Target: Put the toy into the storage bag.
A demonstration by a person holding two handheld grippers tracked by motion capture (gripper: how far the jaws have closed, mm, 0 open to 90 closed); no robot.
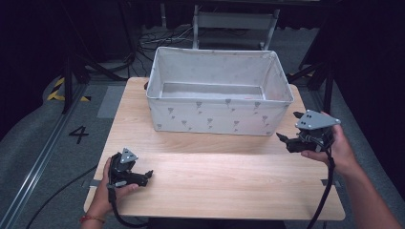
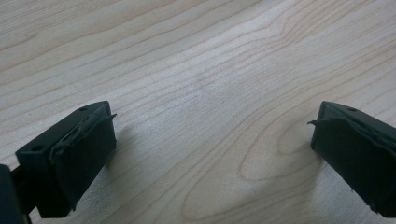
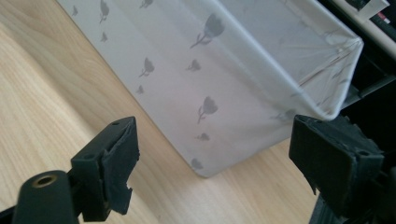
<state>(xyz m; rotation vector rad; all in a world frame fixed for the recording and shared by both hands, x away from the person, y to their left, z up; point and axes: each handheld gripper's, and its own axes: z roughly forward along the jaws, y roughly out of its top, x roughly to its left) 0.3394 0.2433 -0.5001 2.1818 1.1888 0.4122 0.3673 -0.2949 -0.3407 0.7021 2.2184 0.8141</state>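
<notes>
A white fabric bin (image 1: 217, 114), printed with small grey tulips, stands at the far middle of a pale wood-grain table (image 1: 229, 186), its long axis running left to right and its open top showing a bare grey floor inside. The right tongs (image 1: 289, 128), held in a person's right hand (image 1: 340, 149) at the table's right edge, sit just beside the bin's near right corner and point toward it; their black jaws stand wide apart with nothing between them. In the right gripper view that same corner of the bin (image 3: 224, 84) rises ahead of the right tongs (image 3: 212, 156), soft cloth walls slightly creased over a stiff rim, with a strip of table between pads and fabric. The left tongs (image 1: 149, 173) lie low at the near left of the table in the left hand (image 1: 111, 187), well apart from the bin, jaws likewise spread and empty; the left gripper view shows their rubber-faced pads (image 2: 81, 154) hovering close over bare wood. The right hand is clearly the nearer to the bin, so any grasp of its rim or wall would likely start from that corner, reaching left and far.
</notes>
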